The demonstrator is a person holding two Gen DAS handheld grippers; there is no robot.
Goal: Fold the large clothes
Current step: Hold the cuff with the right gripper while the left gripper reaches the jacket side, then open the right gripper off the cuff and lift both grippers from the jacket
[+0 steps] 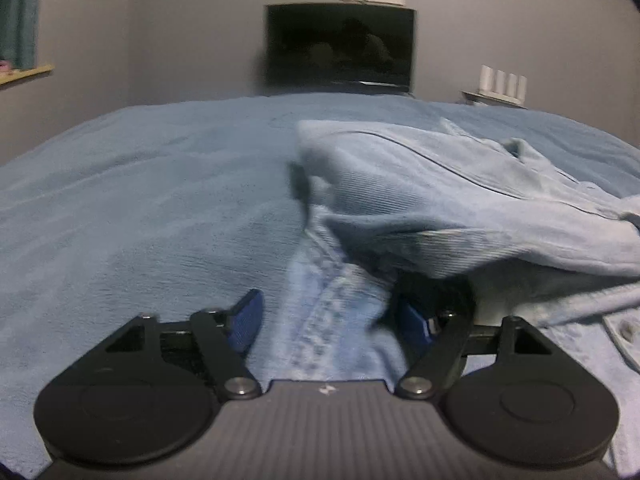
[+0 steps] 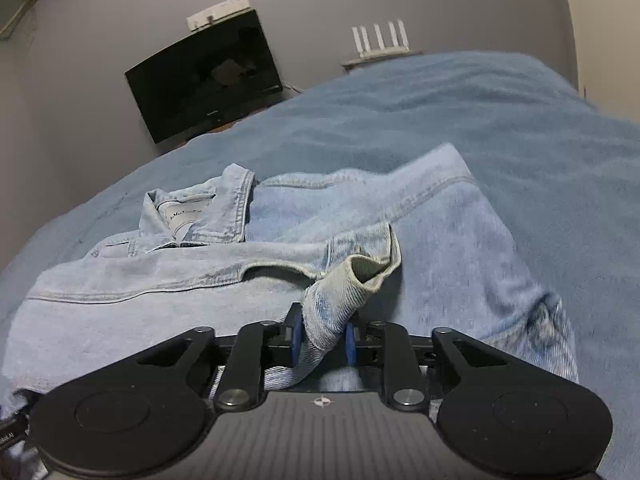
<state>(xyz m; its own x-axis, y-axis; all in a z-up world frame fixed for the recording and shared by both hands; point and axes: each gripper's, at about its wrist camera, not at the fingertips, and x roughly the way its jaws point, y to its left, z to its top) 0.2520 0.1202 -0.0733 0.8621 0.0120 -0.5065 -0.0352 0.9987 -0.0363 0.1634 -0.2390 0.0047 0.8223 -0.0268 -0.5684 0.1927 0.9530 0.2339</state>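
mid-fold on the denim jacket (image 2: 248, 280): right gripper (image 2: 322, 342) clamped on the cuff (image 2: 360, 276), left gripper (image 1: 328, 320) spread around the hem, next needing closure there.

lt blue denim jacket (image 2: 280, 280), blue blanket (image 1: 140, 200)

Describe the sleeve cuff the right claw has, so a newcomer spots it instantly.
Start at the blue blanket covering the bed; a pale denim jacket lies on it. The cuff is the ribbed tube end rising from the right claw, its opening gaping, unlike the flat collar with the white label farther back.
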